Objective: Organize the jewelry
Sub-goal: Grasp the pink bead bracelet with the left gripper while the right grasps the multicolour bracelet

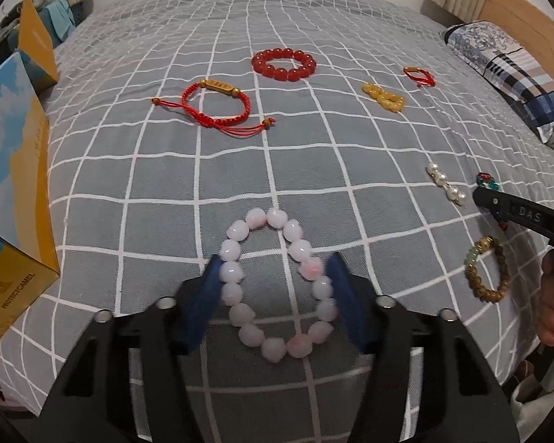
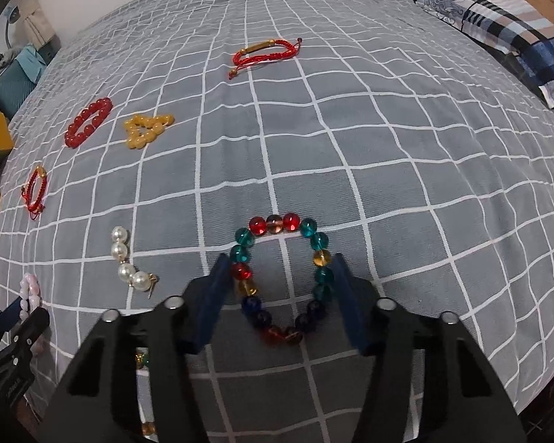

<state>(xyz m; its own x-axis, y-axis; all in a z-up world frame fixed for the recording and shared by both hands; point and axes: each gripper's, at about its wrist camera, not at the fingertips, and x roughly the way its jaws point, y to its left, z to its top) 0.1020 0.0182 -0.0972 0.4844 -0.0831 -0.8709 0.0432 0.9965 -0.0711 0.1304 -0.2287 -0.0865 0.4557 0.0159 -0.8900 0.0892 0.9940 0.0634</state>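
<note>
A pale pink bead bracelet (image 1: 232, 291) lies on the grey checked bedsheet (image 1: 277, 155). My left gripper (image 1: 274, 258) straddles it, and the blue pads touch its beads on both sides, squeezing the loop into a long oval. A bracelet of red, teal, amber and dark blue glass beads (image 2: 245, 271) lies between the jaws of my right gripper (image 2: 280, 258). Those pads also press on both its sides. In the left wrist view the right gripper's black body (image 1: 524, 217) hides most of that coloured bracelet.
Farther up the bed lie a red bead bracelet (image 1: 283, 64), a red cord bracelet with a gold tube (image 1: 218, 105), yellow beads (image 1: 384, 98) and a small red cord bracelet (image 1: 419, 75). Pearls (image 1: 445, 184) and brown-green beads (image 1: 487, 273) lie between the grippers. A blue-yellow box (image 1: 11, 184) stands left, a pillow (image 1: 506, 66) right.
</note>
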